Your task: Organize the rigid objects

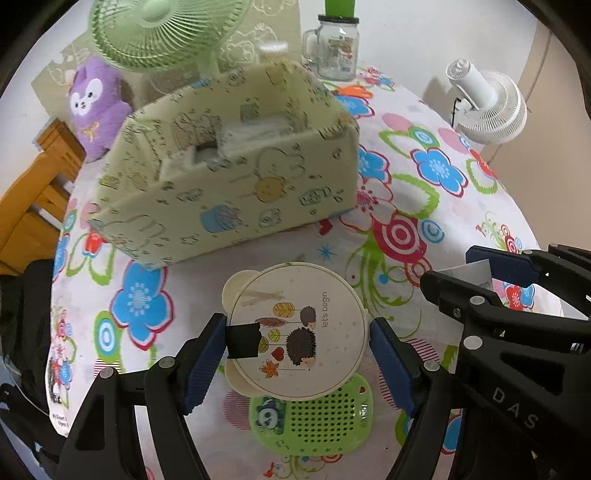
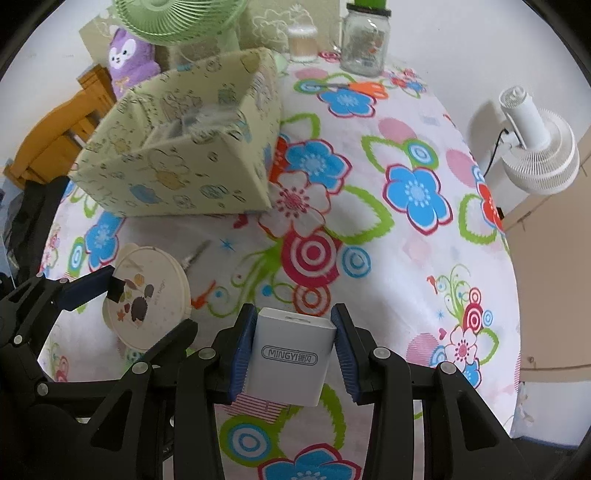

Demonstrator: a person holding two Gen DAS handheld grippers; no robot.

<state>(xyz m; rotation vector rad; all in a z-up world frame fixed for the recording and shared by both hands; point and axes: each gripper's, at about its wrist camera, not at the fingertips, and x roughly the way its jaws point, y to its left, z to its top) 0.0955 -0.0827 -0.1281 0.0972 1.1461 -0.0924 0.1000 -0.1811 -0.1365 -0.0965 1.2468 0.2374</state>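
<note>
My left gripper (image 1: 297, 354) is shut on a round cream box (image 1: 314, 295) with a hedgehog picture on its lid, its blue pads pressing the rim on both sides above the flowered tablecloth. The same box (image 2: 155, 280) shows at the left of the right wrist view. My right gripper (image 2: 291, 347) is shut on a white charger block (image 2: 290, 358) printed MINGYI, held upright between its pads. A pale green patterned storage box (image 1: 240, 177) stands open behind both grippers, with some items inside that I cannot make out.
A green perforated panda item (image 1: 325, 417) lies under the held round box. A small metal item (image 2: 195, 254) lies by the storage box (image 2: 177, 166). At the far edge stand a glass jar mug (image 1: 338, 48), a green fan (image 1: 162, 33) and a purple plush (image 1: 96, 107). A white fan (image 1: 487, 107) stands off the table's right side.
</note>
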